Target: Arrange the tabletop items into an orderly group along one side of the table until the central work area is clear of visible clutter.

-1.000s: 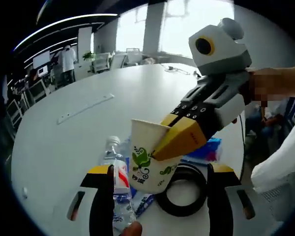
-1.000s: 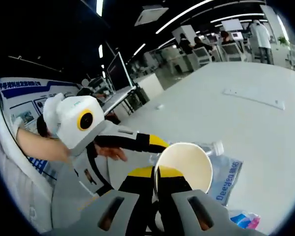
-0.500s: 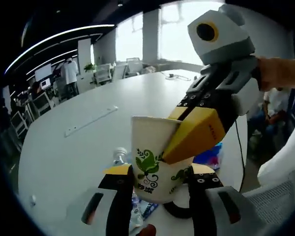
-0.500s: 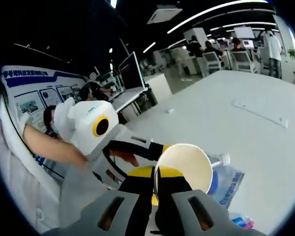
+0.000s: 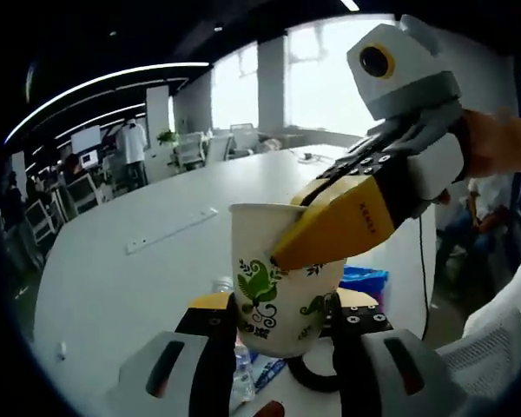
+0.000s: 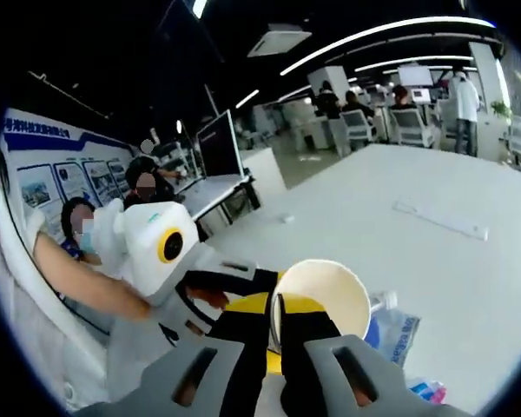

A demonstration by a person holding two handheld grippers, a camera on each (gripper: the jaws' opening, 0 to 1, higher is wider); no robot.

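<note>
Gripping one paper cup: two grippers' jaws.

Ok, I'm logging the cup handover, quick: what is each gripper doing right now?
Left gripper: shut on the paper cup's body.
Right gripper: shut on the paper cup's rim.

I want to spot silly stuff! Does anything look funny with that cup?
Yes: both grippers grip one paper cup in the air. The right gripper pinches its rim, denting it; the left gripper squeezes its sides.
</note>
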